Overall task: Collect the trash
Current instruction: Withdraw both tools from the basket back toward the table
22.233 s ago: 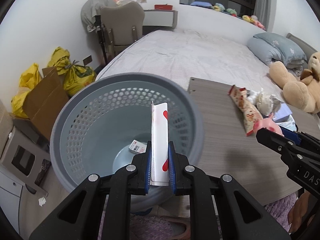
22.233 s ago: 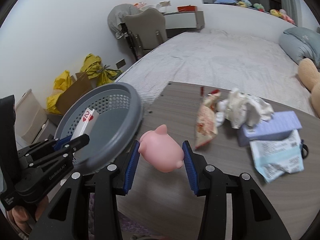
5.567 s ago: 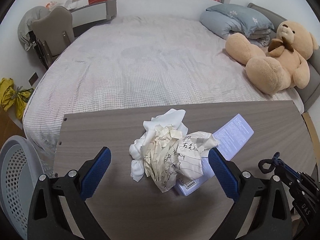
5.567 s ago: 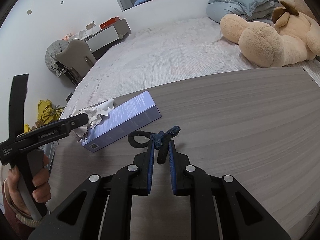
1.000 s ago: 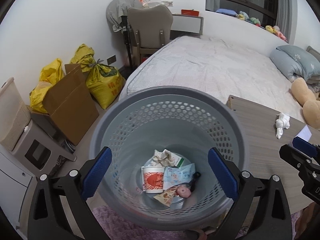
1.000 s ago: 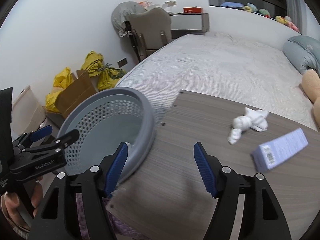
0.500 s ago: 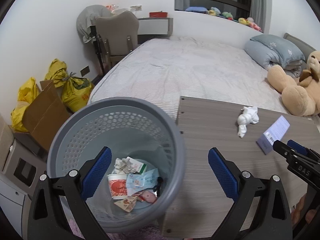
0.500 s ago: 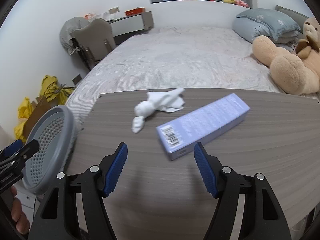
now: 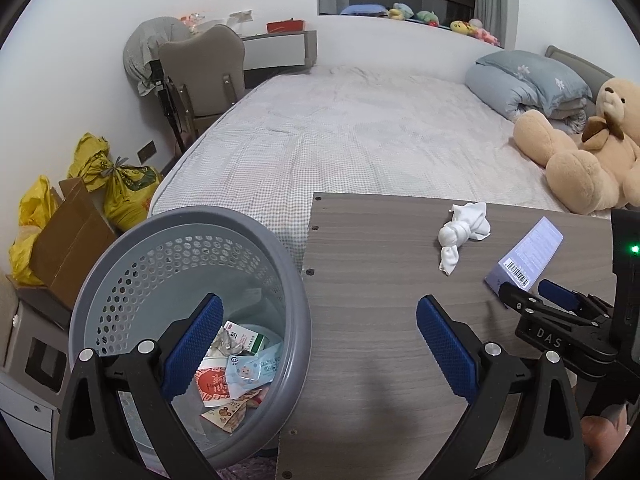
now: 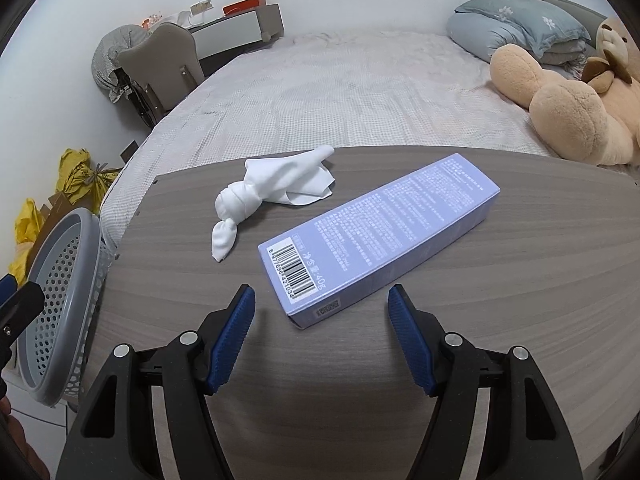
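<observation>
**On the tabletop: a box and a knotted cloth, with the bin beside**

On the wood-grain tabletop (image 10: 520, 280) lie the two pieces left out: a long lavender box (image 10: 380, 240) with its barcode end turned toward the right claw (image 10: 320, 320), and a white knotted cloth (image 10: 272, 196) just beside the box's far left side, apart from it. The right claw's blue-padded jaws stand wide apart with nothing between them; the box's near end sits just ahead of the gap, untouched.

The grey perforated bin (image 9: 188, 312) stands off the tabletop's left edge, its rim close against that edge. Only the left wrist view looks down into it: there lie a red-and-white wrapper (image 9: 214, 386), a pale blue packet (image 9: 250, 370), a small green-and-white carton (image 9: 244, 338) and a printed snack wrapper (image 9: 228, 418). The right wrist view shows only the bin's rim and outer mesh at the far left.

The left claw (image 9: 316, 350) is also spread wide and empty, one pad over the bin's mouth, the other over bare wood. In that view the cloth and box are small at the far right, and the right claw's tips show side-on just before the box.

Beyond the tabletop is a bed (image 10: 340, 92) with a teddy bear (image 10: 568, 112), a folded blue quilt (image 10: 520, 24), a chair (image 9: 200, 76) and yellow bags (image 9: 116, 184) by the wall.
</observation>
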Tool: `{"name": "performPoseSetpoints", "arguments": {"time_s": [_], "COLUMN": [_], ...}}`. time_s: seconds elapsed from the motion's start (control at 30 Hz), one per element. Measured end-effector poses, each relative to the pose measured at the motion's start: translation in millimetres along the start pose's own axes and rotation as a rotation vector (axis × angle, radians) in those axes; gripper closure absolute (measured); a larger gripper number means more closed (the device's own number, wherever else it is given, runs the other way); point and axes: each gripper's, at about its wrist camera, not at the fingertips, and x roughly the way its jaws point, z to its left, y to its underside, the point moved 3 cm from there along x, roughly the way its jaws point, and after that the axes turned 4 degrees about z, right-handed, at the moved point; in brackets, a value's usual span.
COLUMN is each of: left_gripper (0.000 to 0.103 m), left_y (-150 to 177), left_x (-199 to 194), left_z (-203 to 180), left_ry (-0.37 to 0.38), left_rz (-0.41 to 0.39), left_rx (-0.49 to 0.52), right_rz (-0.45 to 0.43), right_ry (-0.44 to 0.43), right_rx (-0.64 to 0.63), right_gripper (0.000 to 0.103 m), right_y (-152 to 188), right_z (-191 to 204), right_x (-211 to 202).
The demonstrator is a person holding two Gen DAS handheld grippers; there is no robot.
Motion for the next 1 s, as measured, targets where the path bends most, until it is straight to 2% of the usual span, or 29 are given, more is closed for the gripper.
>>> {"name": "performPoseSetpoints", "arguments": {"time_s": [0.4, 0.57, 0.83, 1.0], "left_gripper": [0.007, 0.007, 0.007, 0.007], "left_y": [-4, -4, -8, -13], "left_x": [4, 3, 5, 11], "left_z": [-9, -15, -35, -52], "left_ry": [0.007, 0.012, 0.042, 0.064], "left_rz": [0.006, 0.003, 0.003, 0.001], "left_rx": [0.011, 0.021, 0.041, 0.058], "right_rz": [0.003, -0.011, -0.025, -0.025], "right_ry": [0.022, 0.040, 0.084, 0.087], "right_rx": [0.046, 0.083, 0.138, 0.157], "right_gripper": [0.037, 0.037, 0.037, 0.037], "right_y": [1, 6, 14, 16], "right_z": [-20, -41, -77, -85], "right_x": [-1, -11, -25, -35]}}
